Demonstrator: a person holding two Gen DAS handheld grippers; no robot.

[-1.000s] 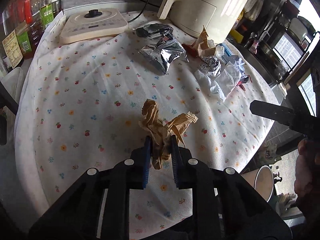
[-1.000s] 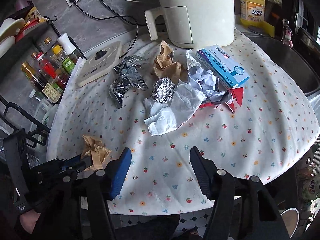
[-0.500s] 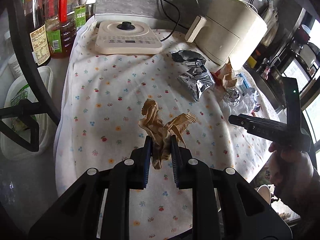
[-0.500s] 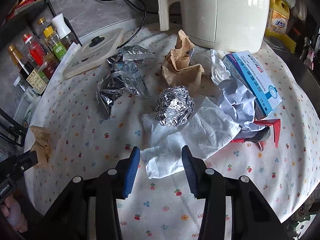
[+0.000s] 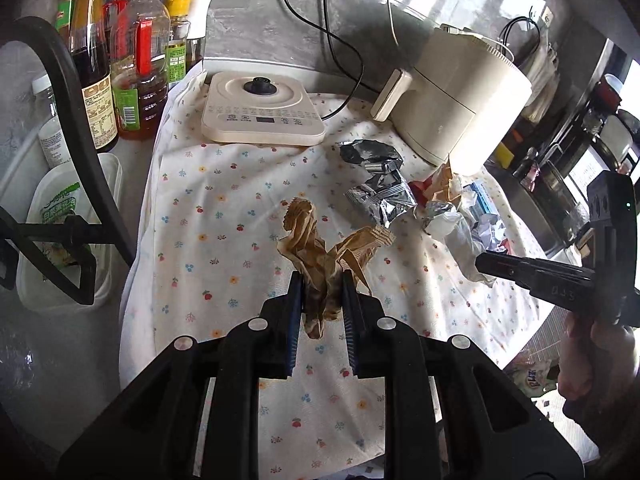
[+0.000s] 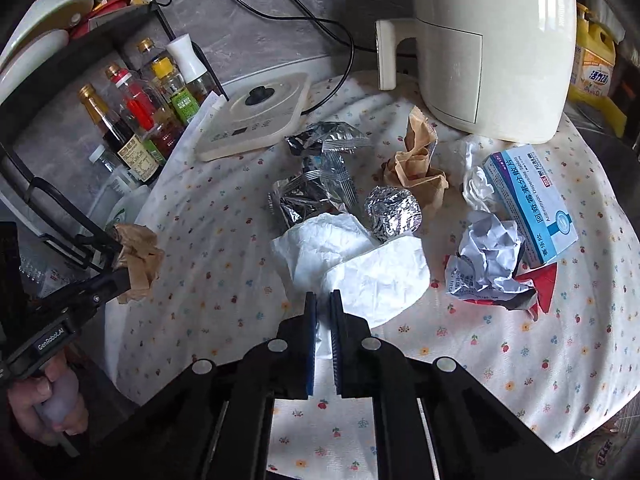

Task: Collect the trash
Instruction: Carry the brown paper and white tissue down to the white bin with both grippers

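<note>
Matt floral cotton-like tablecloth (image 6: 500, 352) under crinkled shiny foil ball (image 6: 394, 216), glossy silver wrappers (image 6: 316, 184), creased white tissue paper (image 6: 360, 264), rough brown paper (image 5: 320, 256).

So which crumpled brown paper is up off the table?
The brown paper bag pinched in the left gripper is up in the air. The other crumpled brown paper lies on the tablecloth by the white air fryer.
</note>
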